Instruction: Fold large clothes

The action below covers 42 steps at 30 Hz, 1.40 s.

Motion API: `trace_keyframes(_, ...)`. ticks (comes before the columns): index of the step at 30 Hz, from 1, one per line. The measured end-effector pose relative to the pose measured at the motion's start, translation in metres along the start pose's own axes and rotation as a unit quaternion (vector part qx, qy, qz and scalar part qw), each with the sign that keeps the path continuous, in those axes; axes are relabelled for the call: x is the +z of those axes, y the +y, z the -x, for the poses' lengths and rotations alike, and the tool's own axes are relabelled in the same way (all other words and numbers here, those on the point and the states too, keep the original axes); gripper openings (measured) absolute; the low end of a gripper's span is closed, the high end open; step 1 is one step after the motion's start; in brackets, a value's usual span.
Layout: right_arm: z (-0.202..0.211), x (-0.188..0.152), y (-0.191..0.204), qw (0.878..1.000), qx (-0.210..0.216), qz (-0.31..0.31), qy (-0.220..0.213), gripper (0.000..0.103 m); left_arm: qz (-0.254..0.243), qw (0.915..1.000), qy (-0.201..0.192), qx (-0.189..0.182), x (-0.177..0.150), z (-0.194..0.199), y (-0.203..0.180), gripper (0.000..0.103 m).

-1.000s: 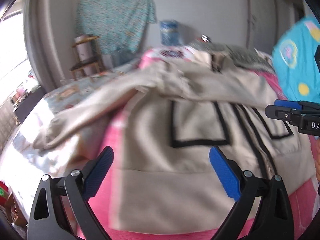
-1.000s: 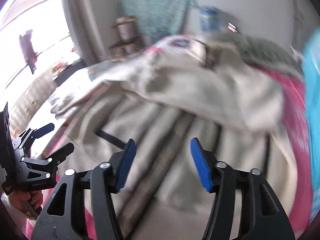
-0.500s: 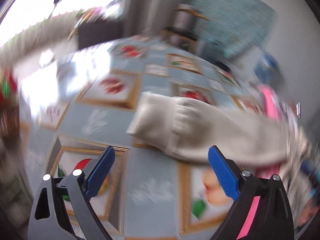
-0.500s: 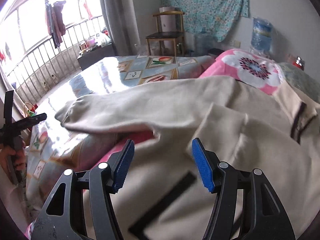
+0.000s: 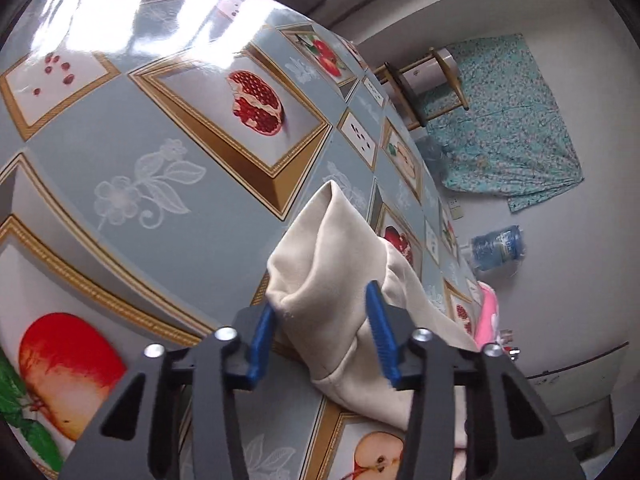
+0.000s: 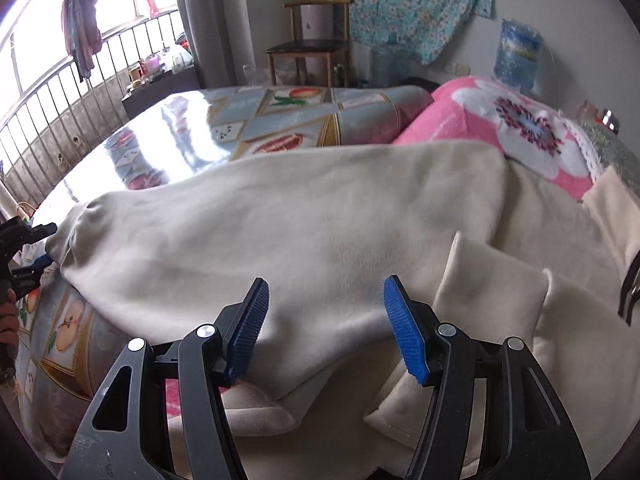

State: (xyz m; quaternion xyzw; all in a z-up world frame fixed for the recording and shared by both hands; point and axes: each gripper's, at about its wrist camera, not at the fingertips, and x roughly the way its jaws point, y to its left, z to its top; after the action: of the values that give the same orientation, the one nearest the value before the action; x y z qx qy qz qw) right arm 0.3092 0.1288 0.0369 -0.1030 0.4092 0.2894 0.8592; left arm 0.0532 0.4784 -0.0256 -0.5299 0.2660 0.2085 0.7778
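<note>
Left gripper (image 5: 320,330) jaws closing round sleeve (image 5: 332,264) cuff, lower centre. Right gripper (image 6: 326,326) jaws apart over jacket (image 6: 320,220). We reckon soft, floppy, bulky: grab cuff and hem.

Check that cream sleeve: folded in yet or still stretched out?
Stretched out. The cream sleeve runs sideways across the fruit-print cover, its cuff between the closing left gripper.
</note>
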Motion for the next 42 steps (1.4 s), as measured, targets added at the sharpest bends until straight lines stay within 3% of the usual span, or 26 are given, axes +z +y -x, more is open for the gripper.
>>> trace_keyframes(2, 0.003, 0.0, 0.003, 1.0, -0.006, 0.008, -0.002, 0.058, -0.006, 0.9998, -0.002, 0.02, 0.002, -0.008, -0.004, 0.016)
trace_keyframes(4, 0.009, 0.002, 0.007, 1.0, -0.007, 0.018, -0.003, 0.058, -0.026, 0.9991, -0.008, 0.031, 0.003, -0.008, -0.011, 0.012)
trace_keyframes(9, 0.032, 0.008, 0.011, 0.999, 0.0, 0.03, -0.021, 0.058, -0.102, 0.993, -0.033, 0.048, -0.002, 0.003, -0.044, 0.009)
trace_keyframes(13, 0.065, 0.012, 0.004, 0.999, 0.022, 0.01, -0.043, 0.058, -0.157, 0.9861, -0.047, 0.027, -0.01, 0.02, -0.085, 0.009)
trace_keyframes(15, 0.086, 0.01, -0.005, 0.997, 0.045, -0.01, -0.055, 0.059, -0.22, 0.9735, -0.053, 0.03, -0.023, 0.027, -0.118, 0.009)
trace_keyframes(17, 0.115, 0.01, -0.019, 0.996, 0.054, -0.021, -0.07, 0.059, -0.293, 0.954, -0.06, 0.022, -0.043, 0.035, -0.163, 0.009)
trace_keyframes(21, 0.174, 0.005, -0.056, 0.993, 0.029, -0.037, -0.105, 0.063, -0.35, 0.9346, -0.055, -0.024, -0.08, 0.043, -0.233, 0.009)
trace_keyframes(23, 0.208, -0.006, -0.084, 0.991, 0.017, -0.058, -0.122, 0.065, -0.404, 0.9116, -0.061, -0.042, -0.113, 0.048, -0.278, 0.009)
trace_keyframes(27, 0.256, -0.033, -0.14, 0.989, -0.005, -0.096, -0.116, 0.069, -0.443, 0.8904, -0.044, -0.093, -0.171, 0.051, -0.342, 0.009)
trace_keyframes(30, 0.285, -0.063, -0.187, 0.978, 0.024, -0.172, -0.114, 0.069, -0.464, 0.8754, -0.022, -0.133, -0.223, 0.051, -0.388, 0.009)
trace_keyframes(32, 0.306, -0.082, -0.213, 0.97, 0.035, -0.203, -0.129, 0.07, -0.491, 0.8573, -0.005, -0.154, -0.266, 0.049, -0.417, 0.009)
trace_keyframes(36, 0.331, -0.106, -0.259, 0.959, 0.003, -0.238, -0.156, 0.07, -0.528, 0.8273, 0.029, -0.19, -0.339, 0.044, -0.456, 0.009)
trace_keyframes(39, 0.34, -0.122, -0.294, 0.943, -0.007, -0.296, -0.149, 0.07, -0.55, 0.8045, 0.062, -0.214, -0.397, 0.036, -0.475, 0.009)
trace_keyframes(42, 0.339, -0.134, -0.316, 0.929, 0.041, -0.337, -0.148, 0.07, -0.564, 0.7845, 0.1, -0.238, -0.451, 0.024, -0.487, 0.009)
